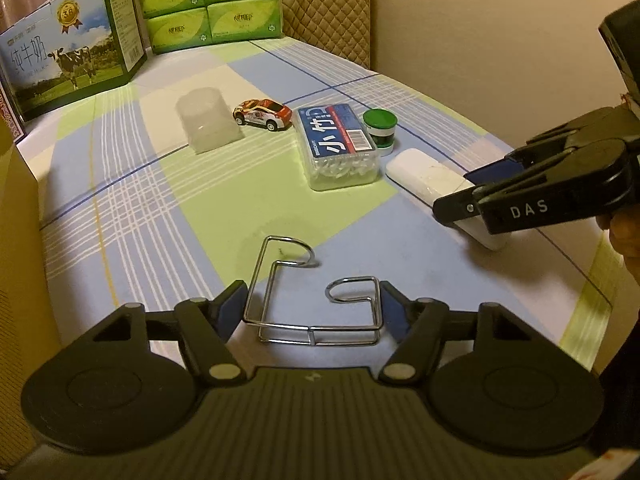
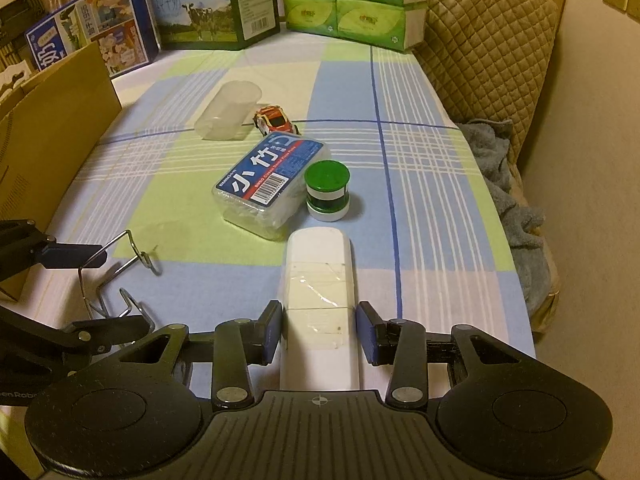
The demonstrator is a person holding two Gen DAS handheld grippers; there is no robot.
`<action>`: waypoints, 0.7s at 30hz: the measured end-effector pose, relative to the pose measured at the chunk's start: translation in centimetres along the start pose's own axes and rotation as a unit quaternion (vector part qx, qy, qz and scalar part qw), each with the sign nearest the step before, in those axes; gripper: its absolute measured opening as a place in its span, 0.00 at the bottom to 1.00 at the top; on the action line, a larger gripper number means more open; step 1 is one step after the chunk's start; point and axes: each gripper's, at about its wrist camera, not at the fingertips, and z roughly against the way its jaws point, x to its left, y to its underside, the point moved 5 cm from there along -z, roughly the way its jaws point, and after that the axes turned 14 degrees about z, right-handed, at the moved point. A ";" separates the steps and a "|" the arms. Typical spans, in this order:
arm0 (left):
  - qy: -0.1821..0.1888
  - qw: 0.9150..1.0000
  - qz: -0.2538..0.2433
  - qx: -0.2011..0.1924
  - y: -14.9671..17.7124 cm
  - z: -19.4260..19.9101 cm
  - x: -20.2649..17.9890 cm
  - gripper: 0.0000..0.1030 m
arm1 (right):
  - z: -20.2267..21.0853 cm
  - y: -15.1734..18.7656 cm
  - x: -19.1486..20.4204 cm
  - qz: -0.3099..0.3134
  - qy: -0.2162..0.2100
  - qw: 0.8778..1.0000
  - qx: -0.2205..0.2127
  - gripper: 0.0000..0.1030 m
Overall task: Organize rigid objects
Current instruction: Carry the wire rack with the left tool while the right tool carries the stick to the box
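Looks like the tidying is only partway. On the checked table (image 2: 420, 160), running from mid-table toward its right edge, a clear cup (image 2: 229, 112) lying on its side, toy car (image 2: 276, 119), floss pick box (image 2: 272, 184) and green-lidded jar (image 2: 327, 190) sit in a loose row, maybe already arranged. Two things left: the white remote (image 2: 320, 300) near the front edge, right gripper (image 2: 320, 330) fingers straddling it, apparently not clamped yet. The wire rack (image 1: 316, 300) sits between the left gripper (image 1: 314, 308) fingers, touching or nearly so; whether it's gripped can't be told.
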 end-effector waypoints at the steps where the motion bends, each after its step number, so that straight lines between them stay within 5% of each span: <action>1: 0.000 1.000 0.002 0.001 0.0 0.1 0.0 0.64 | 0.0 0.0 0.0 -0.001 0.000 1.000 0.000 0.36; 21: -0.009 1.000 -0.012 0.005 0.4 0.1 -0.5 0.63 | -0.4 -0.3 0.3 0.014 0.015 1.000 -0.004 0.38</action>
